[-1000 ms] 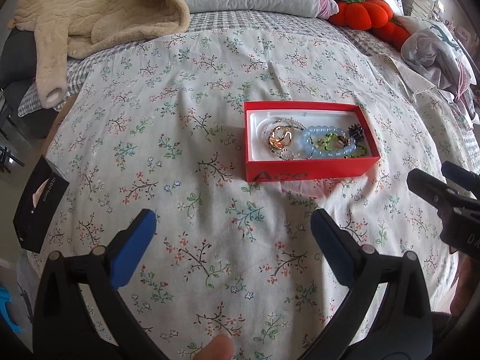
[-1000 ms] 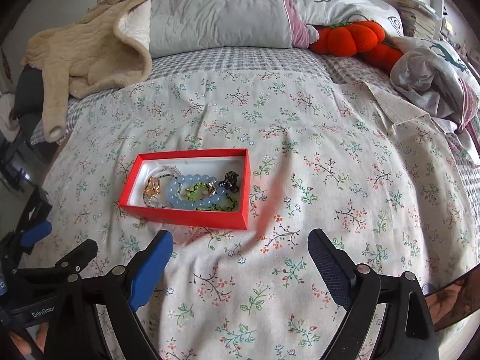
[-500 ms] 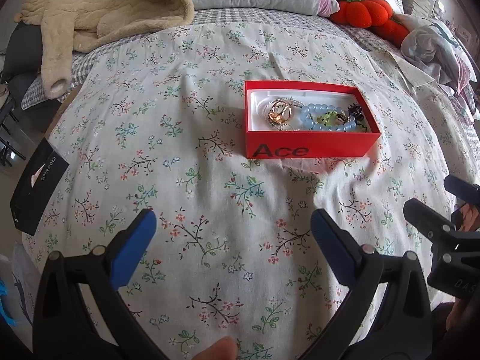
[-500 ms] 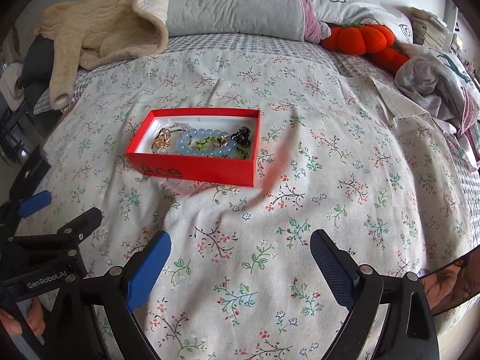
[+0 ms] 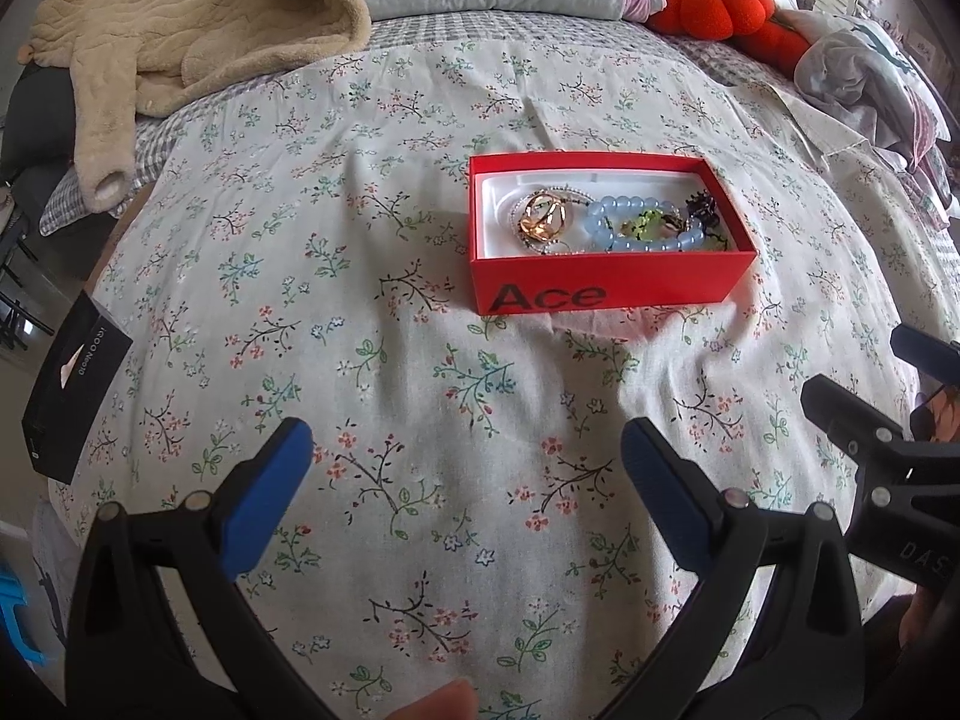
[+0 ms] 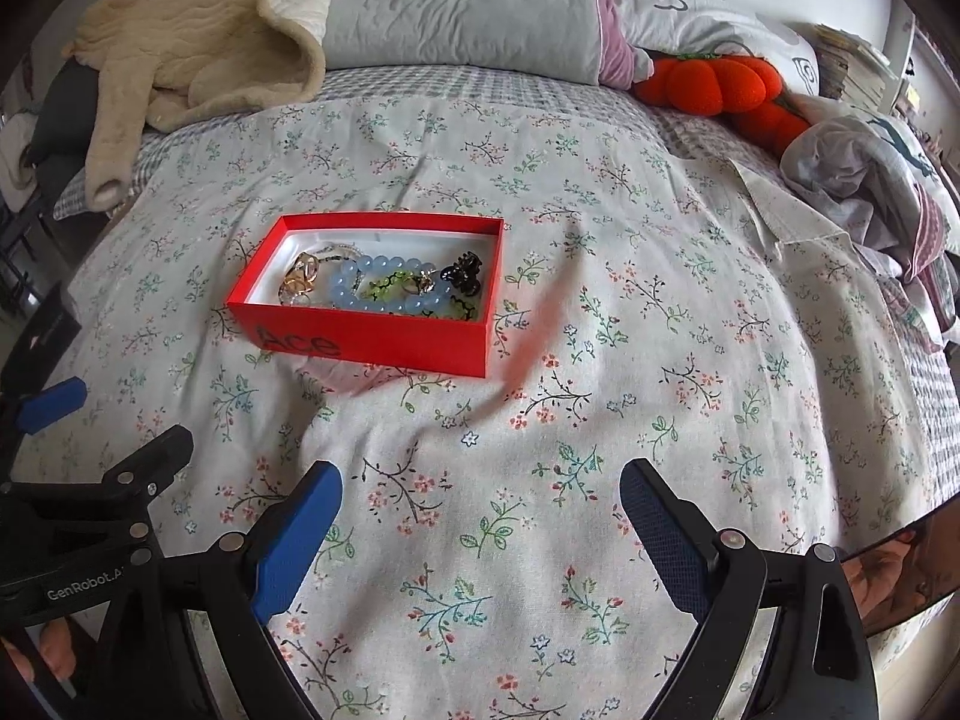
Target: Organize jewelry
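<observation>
Left tool (image 5: 462, 456): black triangular frames, blue pads (image 5: 264, 498), silver rivets.
Right tool (image 6: 480, 504): black frames, one smooth blue pad, one dark textured pad (image 6: 663, 546).
Markings: white "GenRobot.AI" lettering at 9 o'clock in the right view.

Floral-sheeted bed (image 5: 420, 360): red box (image 5: 600, 294), beige robe (image 5: 180, 30), pillows (image 6: 468, 0), orange plush (image 6: 714, 84).

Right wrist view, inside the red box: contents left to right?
Gold ring cluster → pale blue bead bracelet → small black hair clip, all inside the red cardboard box.
</observation>
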